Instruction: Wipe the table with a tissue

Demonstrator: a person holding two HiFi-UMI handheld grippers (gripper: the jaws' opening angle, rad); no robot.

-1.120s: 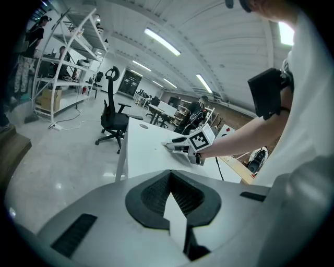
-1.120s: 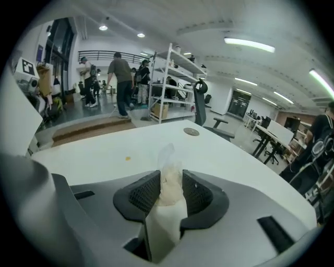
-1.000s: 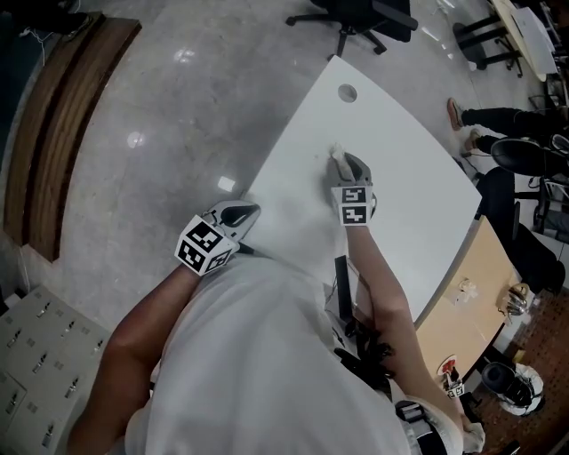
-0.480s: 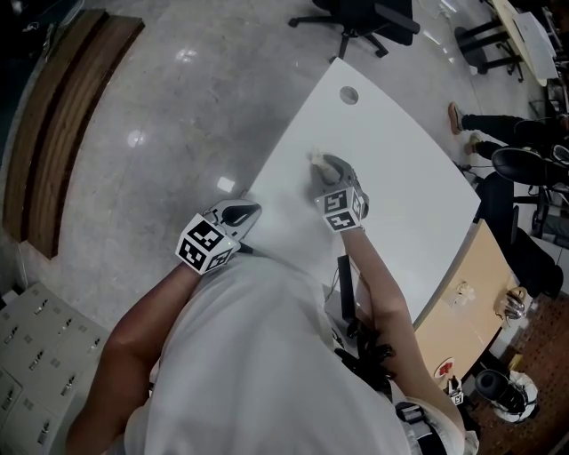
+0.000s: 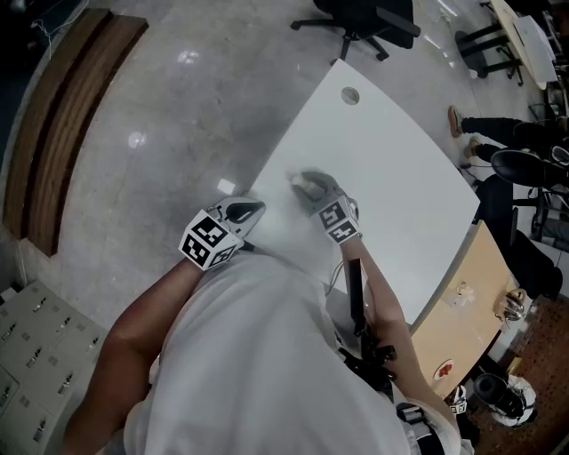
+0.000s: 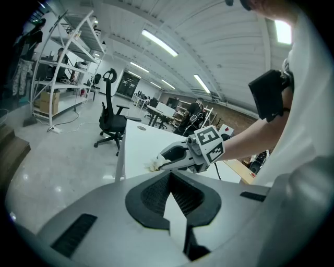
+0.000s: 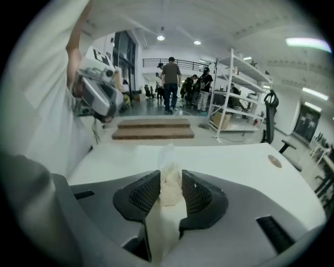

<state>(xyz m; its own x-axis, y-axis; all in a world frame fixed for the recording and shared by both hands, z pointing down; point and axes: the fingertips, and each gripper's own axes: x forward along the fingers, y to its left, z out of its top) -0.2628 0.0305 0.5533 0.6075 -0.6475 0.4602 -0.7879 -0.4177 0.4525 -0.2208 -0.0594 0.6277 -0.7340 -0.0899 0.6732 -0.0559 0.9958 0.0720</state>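
Note:
The white table (image 5: 400, 178) stretches away from me. My right gripper (image 5: 307, 184) points down onto it near its left edge, shut on a crumpled white tissue (image 5: 300, 181) that presses on the tabletop. In the right gripper view the tissue (image 7: 169, 182) fills the gap between the pads of the right gripper (image 7: 170, 174). My left gripper (image 5: 253, 209) hovers at the table's left edge, close beside the right one, its fingertips meeting with nothing in them. The left gripper view looks past the left gripper (image 6: 169, 174) at the right gripper (image 6: 167, 159) and the tissue (image 6: 153, 165).
A round cable hole (image 5: 349, 95) sits at the table's far end. A black office chair (image 5: 364, 18) stands beyond it. Wooden steps (image 5: 62, 115) lie at left, a wooden desk (image 5: 471, 293) at right. Metal shelving (image 7: 235, 99) and people (image 7: 169, 83) stand in the background.
My right gripper has slid the tissue across the tabletop toward the left edge and the left gripper, rolling as it went. The left gripper has stayed put.

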